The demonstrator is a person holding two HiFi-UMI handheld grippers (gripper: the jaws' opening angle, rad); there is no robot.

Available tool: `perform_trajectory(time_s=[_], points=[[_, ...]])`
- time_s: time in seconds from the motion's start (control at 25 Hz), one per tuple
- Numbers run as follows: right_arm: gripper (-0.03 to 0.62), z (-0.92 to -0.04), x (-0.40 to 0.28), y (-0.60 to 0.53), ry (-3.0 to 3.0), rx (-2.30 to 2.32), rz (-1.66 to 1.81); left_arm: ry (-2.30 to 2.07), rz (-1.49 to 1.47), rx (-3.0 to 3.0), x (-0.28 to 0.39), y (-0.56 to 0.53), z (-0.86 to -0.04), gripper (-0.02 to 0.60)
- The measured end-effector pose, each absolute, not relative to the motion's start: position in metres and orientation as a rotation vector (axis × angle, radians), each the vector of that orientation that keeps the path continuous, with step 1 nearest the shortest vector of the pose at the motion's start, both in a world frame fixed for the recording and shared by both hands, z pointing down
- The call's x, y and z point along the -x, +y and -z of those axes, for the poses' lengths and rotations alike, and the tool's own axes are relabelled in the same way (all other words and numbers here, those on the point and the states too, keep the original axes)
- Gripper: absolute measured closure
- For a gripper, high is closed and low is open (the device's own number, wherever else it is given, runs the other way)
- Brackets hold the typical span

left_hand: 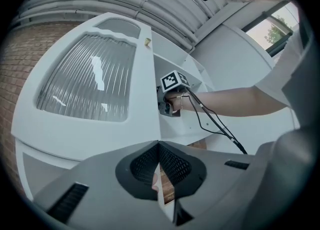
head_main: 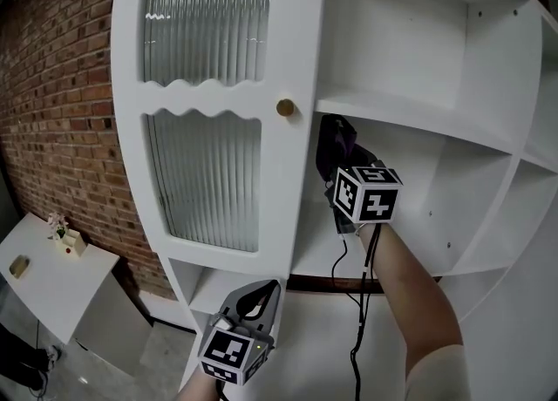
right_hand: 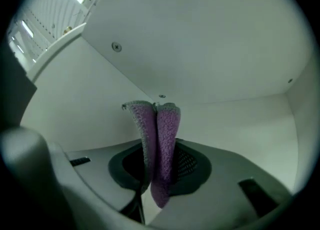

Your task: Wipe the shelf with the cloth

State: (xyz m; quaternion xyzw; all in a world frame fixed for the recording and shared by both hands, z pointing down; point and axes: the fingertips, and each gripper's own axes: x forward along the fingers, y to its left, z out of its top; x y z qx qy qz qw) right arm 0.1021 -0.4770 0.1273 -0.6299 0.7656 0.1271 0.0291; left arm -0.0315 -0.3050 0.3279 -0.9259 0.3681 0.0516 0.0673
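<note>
Your right forearm (head_main: 410, 290) reaches up from the lower right of the head view into the open middle compartment of the shelf unit (head_main: 301, 50), wrist straight, with a black cable (head_main: 359, 321) hanging along it. The right gripper (head_main: 338, 162) at its end points into the compartment's left rear corner. Its jaws are clamped on the one purple cloth (right_hand: 160, 134), folded double so that two layers stand up between the pads. The cloth's top edge sits at the seam where the white panels meet; I cannot tell whether it presses on them. From the head view the cloth (head_main: 336, 136) lies just under the left end of the upper shelf board (head_main: 418, 113).

Your left hand stays out of sight at the bottom edge. Its left gripper (head_main: 258, 301) is held low, near the lower front edge of the unit, tilted upward, jaws brought together with nothing between them (left_hand: 159, 166).

You have two grippers, one cloth, one brass knob (head_main: 285, 108) and two ribbed glass panes (head_main: 205, 16) in the door.
</note>
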Motion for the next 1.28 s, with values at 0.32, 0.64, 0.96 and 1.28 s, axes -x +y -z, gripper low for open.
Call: perform_trajectory(time_s=[0.32, 0.64, 0.96, 1.28], points=[[0.508, -0.103, -0.087, -0.522, 2.372, 1.971, -0.486, 1.110, -0.128, 2.786, 0.029, -0.312, -0.331, 0.577], [0.508, -0.096, -0.104, -0.535, 2.378, 1.990, -0.516, 1.133, -0.100, 2.774, 0.018, -0.310, -0.332, 0.577], [0.505, -0.098, -0.146, -0.525, 2.378, 2.047, -0.552, 1.140, -0.090, 2.780, 0.000, -0.305, -0.330, 0.577], [0.502, -0.094, -0.219, -0.507, 2.293, 2.113, -0.474, 1.095, -0.094, 2.802, -0.034, -0.298, -0.330, 0.577]])
